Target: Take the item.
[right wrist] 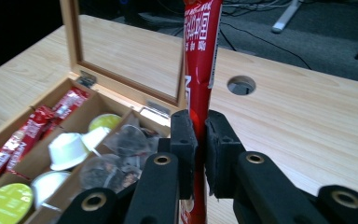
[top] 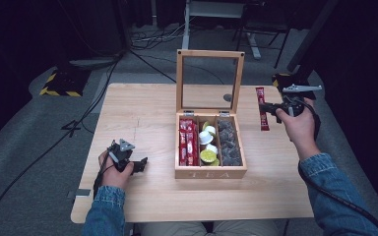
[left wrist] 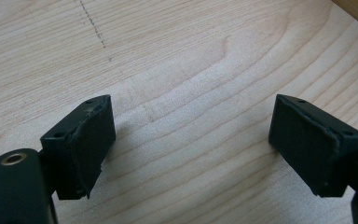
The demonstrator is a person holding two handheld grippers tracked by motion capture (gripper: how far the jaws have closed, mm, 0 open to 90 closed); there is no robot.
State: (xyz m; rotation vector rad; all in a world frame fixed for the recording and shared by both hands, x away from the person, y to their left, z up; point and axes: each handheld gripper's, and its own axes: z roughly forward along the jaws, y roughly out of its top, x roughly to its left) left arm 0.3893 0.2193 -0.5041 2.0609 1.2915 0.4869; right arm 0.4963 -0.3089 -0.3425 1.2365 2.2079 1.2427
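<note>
- Right hand-held gripper (right wrist: 200, 154) pinches a red stick (right wrist: 200, 60), held above the worktop (top: 142, 113) at the box's (top: 210, 172) 2 o'clock.
- Left hand-held gripper (left wrist: 191, 140) is spread above bare worktop, at the box's 9 o'clock.

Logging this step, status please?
Right gripper shut on red sachet, right of open tea box. Left gripper open over table. Nothing blocking.

red sachet (right wrist: 200, 60), pale wooden tea box (top: 210, 172)
</note>
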